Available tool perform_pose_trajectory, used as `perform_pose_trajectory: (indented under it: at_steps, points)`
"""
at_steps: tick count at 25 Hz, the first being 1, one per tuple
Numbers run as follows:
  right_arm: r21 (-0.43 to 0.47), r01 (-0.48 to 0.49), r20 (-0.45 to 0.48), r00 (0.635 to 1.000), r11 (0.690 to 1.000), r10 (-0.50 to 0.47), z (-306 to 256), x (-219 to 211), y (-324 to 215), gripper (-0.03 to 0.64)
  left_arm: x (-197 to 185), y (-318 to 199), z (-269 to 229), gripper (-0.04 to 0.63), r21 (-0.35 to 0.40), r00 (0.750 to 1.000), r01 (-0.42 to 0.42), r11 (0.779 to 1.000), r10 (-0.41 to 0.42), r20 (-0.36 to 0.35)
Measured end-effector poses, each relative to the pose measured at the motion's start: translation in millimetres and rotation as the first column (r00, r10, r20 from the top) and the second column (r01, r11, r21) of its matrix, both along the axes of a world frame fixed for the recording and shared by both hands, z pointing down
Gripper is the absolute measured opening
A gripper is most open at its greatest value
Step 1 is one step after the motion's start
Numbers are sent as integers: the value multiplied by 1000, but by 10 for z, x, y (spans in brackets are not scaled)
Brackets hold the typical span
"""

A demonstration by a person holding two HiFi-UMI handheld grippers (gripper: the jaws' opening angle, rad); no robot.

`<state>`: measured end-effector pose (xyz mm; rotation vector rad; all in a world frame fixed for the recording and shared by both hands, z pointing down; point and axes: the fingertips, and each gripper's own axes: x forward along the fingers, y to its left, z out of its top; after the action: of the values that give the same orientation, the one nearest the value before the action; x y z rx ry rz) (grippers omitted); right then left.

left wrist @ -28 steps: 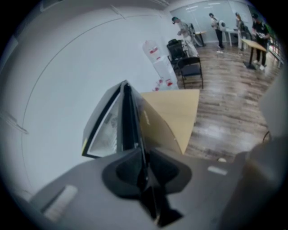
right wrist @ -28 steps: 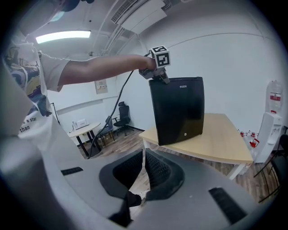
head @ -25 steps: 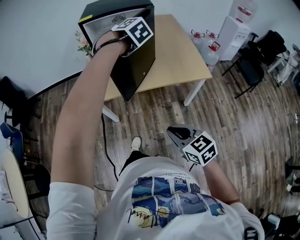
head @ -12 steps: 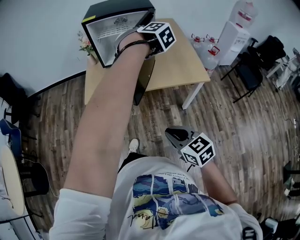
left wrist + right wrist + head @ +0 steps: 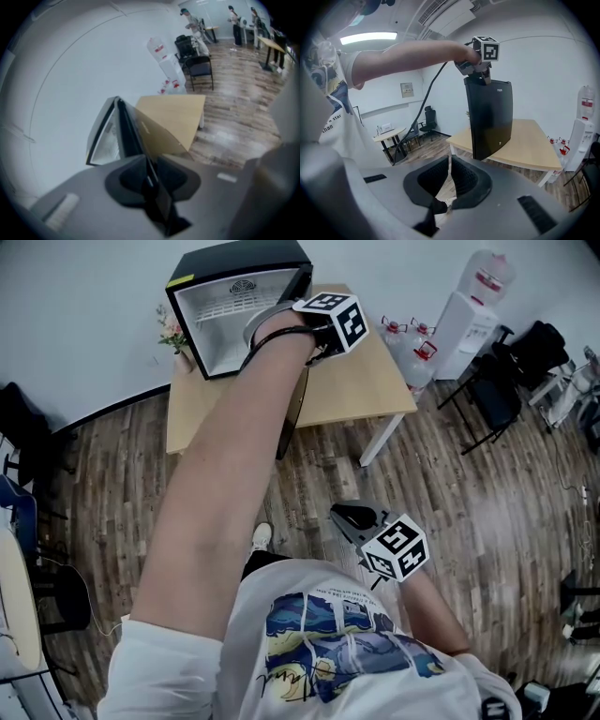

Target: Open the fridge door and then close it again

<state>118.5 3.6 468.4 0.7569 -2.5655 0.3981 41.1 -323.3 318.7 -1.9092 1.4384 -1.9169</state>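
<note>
A small black fridge (image 5: pixel 234 296) stands on the wooden table (image 5: pixel 356 371) with its white inside showing. Its black door (image 5: pixel 292 423) hangs open, swung out over the table's front edge. My left gripper (image 5: pixel 314 351) sits at the door's top edge (image 5: pixel 480 75). In the left gripper view the door's edge (image 5: pixel 129 131) runs in between the jaws, and the gripper (image 5: pixel 149 176) is shut on it. Its jaws have just been opening a little with the door still between them. My right gripper (image 5: pixel 345 514) hangs low by my waist, shut (image 5: pixel 449 161) on nothing.
A white water dispenser (image 5: pixel 464 306) and water bottles (image 5: pixel 417 334) stand right of the table, with black chairs (image 5: pixel 497 381) beyond. Flowers (image 5: pixel 171 334) sit left of the fridge. A cable runs over the wood floor near my shoe (image 5: pixel 262 538). A round table (image 5: pixel 389 133) stands far off.
The door has swung further open, and the fridge's white inside now shows in full. My left gripper moved right with the door's top edge. The right gripper stayed put.
</note>
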Motion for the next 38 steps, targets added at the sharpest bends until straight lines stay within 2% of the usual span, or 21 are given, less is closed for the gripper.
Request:
perform_pose_trajectory:
  at_steps: [4, 8, 16, 26, 38]
  points:
    - [3, 10, -3, 1000, 1000, -10, -25, -26, -16, 26, 162, 36, -21, 87, -8, 999, -30, 1000, 30, -14]
    - [1, 10, -5, 1000, 1000, -10, -14, -39, -32, 26, 371, 82, -39, 87, -15, 995, -72, 997, 70, -77]
    - [-13, -18, -13, 1000, 1000, 18, 43, 76, -42, 26, 608, 102, -61, 94, -13, 980, -142, 990, 139, -143]
    - [-19, -17, -12, 1000, 1000, 17, 53, 61, -72, 26, 839, 81, -70, 103, -19, 973, -177, 984, 172, -156]
    - [-25, -21, -20, 1000, 999, 20, 61, 37, -37, 26, 920, 81, -90, 107, -17, 973, -164, 986, 159, -167]
